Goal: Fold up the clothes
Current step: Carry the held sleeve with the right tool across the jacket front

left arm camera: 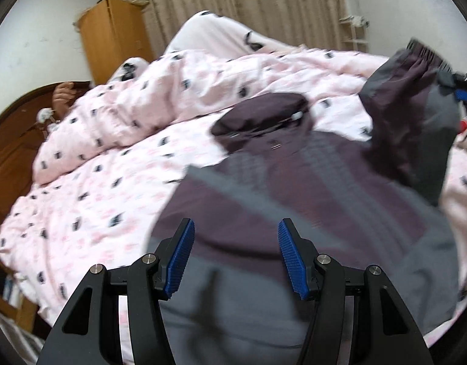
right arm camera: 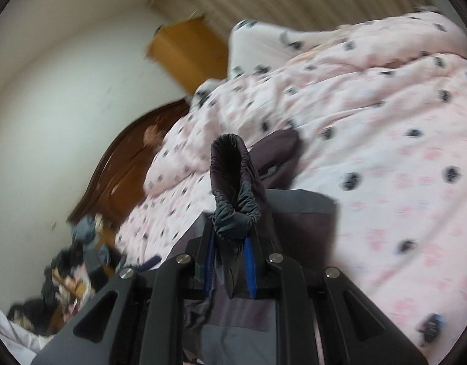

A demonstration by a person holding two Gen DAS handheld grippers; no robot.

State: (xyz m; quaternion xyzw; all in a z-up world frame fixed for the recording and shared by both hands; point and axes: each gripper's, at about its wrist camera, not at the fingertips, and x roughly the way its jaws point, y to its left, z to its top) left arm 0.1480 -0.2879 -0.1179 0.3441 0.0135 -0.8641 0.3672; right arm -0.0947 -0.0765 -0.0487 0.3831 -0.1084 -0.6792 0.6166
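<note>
The left claw [left arm camera: 236, 254] hovers wide open, holding nothing, over the near part of a purple-and-grey jacket [left arm camera: 294, 200] spread on the bed [left arm camera: 112, 188]. The right claw [right arm camera: 229, 241] is clamped on the jacket's elastic cuff [right arm camera: 233, 188], lifting that sleeve. Farther off lies a pink patterned duvet [left arm camera: 172, 91].

soft indoor light | motion blur | fisheye edges | source possibly overhead
</note>
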